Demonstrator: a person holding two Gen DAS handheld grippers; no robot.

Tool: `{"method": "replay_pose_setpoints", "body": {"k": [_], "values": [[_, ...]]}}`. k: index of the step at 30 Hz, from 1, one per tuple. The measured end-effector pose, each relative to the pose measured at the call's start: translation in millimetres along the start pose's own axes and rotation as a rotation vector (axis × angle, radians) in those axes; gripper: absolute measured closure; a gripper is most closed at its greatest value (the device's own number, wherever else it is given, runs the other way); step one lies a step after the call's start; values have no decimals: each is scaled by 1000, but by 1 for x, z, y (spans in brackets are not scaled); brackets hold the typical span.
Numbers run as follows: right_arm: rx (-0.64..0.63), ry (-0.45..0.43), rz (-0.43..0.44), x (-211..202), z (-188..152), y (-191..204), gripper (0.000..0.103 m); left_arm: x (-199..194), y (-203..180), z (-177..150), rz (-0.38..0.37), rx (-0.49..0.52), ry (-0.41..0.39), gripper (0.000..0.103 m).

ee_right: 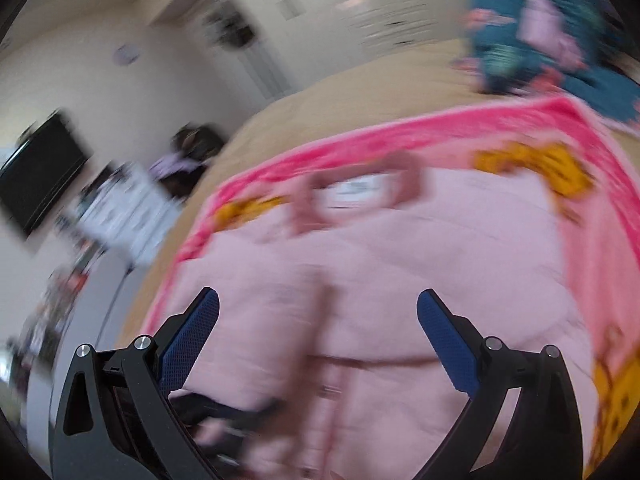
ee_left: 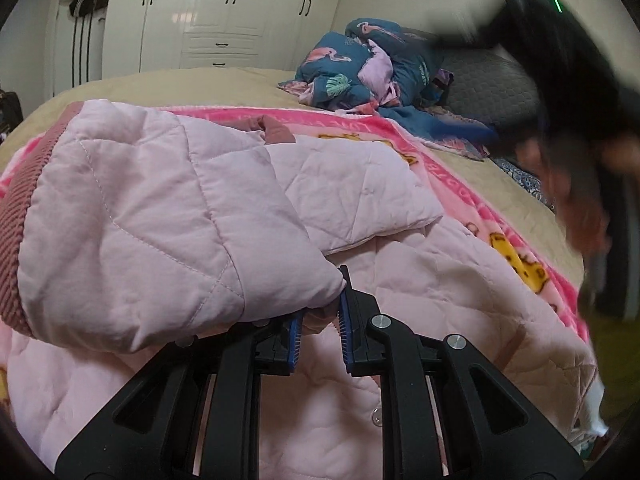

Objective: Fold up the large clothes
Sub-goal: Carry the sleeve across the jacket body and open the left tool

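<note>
A pale pink quilted jacket lies spread on the bed, buttons up. My left gripper is shut on a pinch of its fabric, holding one sleeve with a dark pink ribbed cuff laid across the body. In the right wrist view, which is blurred, my right gripper stands wide open just above the jacket, nothing between its blue pads. The collar with a white label lies beyond it. A blurred hand on dark gear fills the right edge of the left wrist view.
Under the jacket is a bright pink cartoon blanket on a beige bed sheet. A bundled blue flamingo quilt and a grey pillow lie at the far end. White wardrobes stand behind; a dark screen hangs on the wall.
</note>
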State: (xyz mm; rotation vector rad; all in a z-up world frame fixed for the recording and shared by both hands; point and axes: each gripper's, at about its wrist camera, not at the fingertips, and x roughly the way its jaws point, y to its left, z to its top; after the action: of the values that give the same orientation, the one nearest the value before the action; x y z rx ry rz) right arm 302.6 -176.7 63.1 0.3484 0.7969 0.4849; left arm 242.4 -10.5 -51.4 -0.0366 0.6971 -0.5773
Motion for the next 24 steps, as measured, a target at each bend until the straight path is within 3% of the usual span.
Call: {"method": "replay_pose_setpoints", "body": {"k": [2,5,8,9,14,18,20,22,23,24], "values": [[-68,72,59,18,19,31,4,1,0,-1,3,1,9,93],[-202,172,28,52,41,81,4,4,-5,-1,17,12,24,84],[-306,299,8,90,46,124,4,10,-14,-2,19,46,47,57],[-329,352,-5,105,45,136,4,11,-17,-2,21,57,50,54],[-374,504,-110,157,41,158,4,13,-29,-6,40,112,77,40],[-392,528,-215,173,37,154,6,12,-30,-6,39,114,83,38],[-398,535,-221,173,37,147,36,13,-30,-6,39,113,82,38],[-402,514,-208,167,40,140,43,13,-30,-7,36,113,82,38],[-412,491,-200,160,42,137,59,11,-31,-6,38,117,80,38],[-415,471,-189,153,44,133,66,10,-32,-6,38,120,77,38]]}}
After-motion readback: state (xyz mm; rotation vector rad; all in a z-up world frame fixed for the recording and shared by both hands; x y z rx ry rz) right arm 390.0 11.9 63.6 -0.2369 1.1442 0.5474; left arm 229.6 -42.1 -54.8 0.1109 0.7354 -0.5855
